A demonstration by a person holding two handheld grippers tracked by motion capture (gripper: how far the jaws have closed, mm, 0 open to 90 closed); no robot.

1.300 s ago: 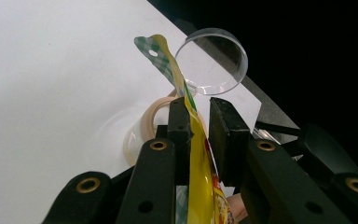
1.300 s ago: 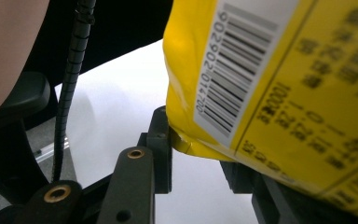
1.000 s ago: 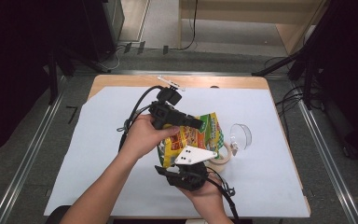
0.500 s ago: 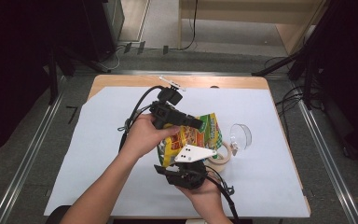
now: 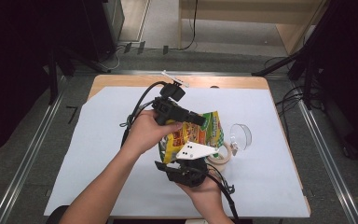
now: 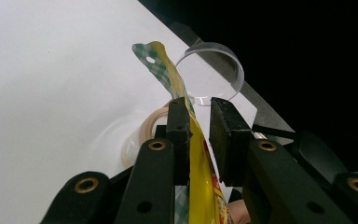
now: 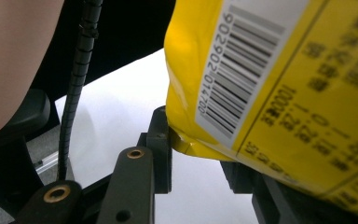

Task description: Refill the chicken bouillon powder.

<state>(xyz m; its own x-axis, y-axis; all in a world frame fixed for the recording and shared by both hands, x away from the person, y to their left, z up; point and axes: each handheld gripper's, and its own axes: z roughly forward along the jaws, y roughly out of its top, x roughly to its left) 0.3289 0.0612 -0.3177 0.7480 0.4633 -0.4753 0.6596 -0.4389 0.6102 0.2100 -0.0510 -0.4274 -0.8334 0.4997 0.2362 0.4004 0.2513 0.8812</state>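
A yellow snack bag (image 5: pixel 200 133) with a green checked top is held up over the white sheet between both grippers. My left gripper (image 5: pixel 198 120) reaches in from the left and is shut on the bag's upper edge. In the left gripper view the bag (image 6: pixel 200 186) runs edge-on between the jaws of that gripper (image 6: pixel 198 112). My right gripper (image 5: pixel 189 158), under its grey plate, grips the bag's lower end from the near side. In the right gripper view the barcoded back of the bag (image 7: pixel 261 70) sits between the jaws of that gripper (image 7: pixel 198 149), and it hides the right jaw's pad.
A roll of beige tape (image 5: pixel 219 156) lies on the white sheet (image 5: pixel 98 154) just right of the bag. A clear round lid or dish (image 5: pixel 240 135) stands beyond it, also visible past the left jaws (image 6: pixel 209 70). The wooden table edge (image 5: pixel 121 81) borders the far side.
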